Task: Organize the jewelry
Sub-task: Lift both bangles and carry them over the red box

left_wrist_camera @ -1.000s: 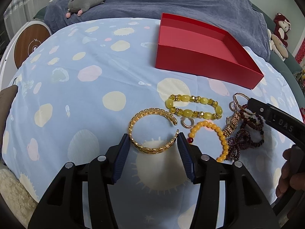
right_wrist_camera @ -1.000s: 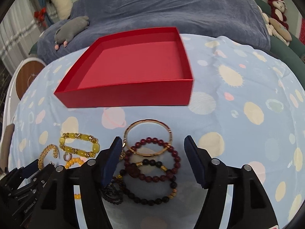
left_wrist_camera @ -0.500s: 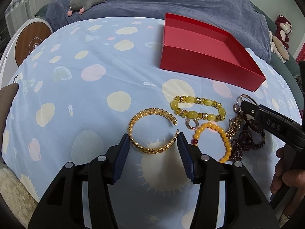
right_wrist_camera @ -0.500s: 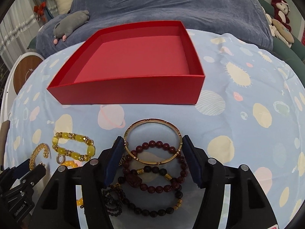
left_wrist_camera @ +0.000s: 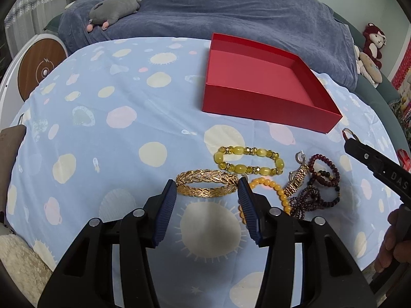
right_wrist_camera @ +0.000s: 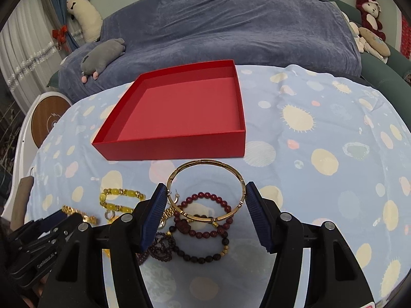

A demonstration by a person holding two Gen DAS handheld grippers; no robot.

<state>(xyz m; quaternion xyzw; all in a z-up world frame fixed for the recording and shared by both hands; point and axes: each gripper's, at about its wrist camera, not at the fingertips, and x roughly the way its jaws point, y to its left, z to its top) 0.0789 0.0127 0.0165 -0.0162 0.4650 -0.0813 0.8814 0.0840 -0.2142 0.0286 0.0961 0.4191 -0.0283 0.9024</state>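
Note:
An empty red box (left_wrist_camera: 259,84) (right_wrist_camera: 179,110) sits on the spotted blue cloth. My left gripper (left_wrist_camera: 207,189) is shut on a gold leaf-pattern cuff (left_wrist_camera: 205,186), lifted and tilted above the cloth. My right gripper (right_wrist_camera: 204,192) is shut on a thin gold bangle (right_wrist_camera: 205,190), held above the dark red bead bracelets (right_wrist_camera: 203,215). The right gripper also shows in the left wrist view (left_wrist_camera: 349,134), with the bangle at its tip. On the cloth lie a yellow stone bracelet (left_wrist_camera: 249,160), an orange bead bracelet (left_wrist_camera: 269,184), a gold watch (left_wrist_camera: 298,178) and dark bead bracelets (left_wrist_camera: 323,179).
A sofa under a blue-grey cover (right_wrist_camera: 231,25) runs behind the table, with a grey plush (right_wrist_camera: 102,56) on it. A round wooden-topped device (left_wrist_camera: 41,69) stands at the left. Plush toys (right_wrist_camera: 370,18) sit at the far right.
Both grippers have closed and lifted: the left has raised the gold cuff off the cloth, the right has raised the thin bangle off the bead bracelets.

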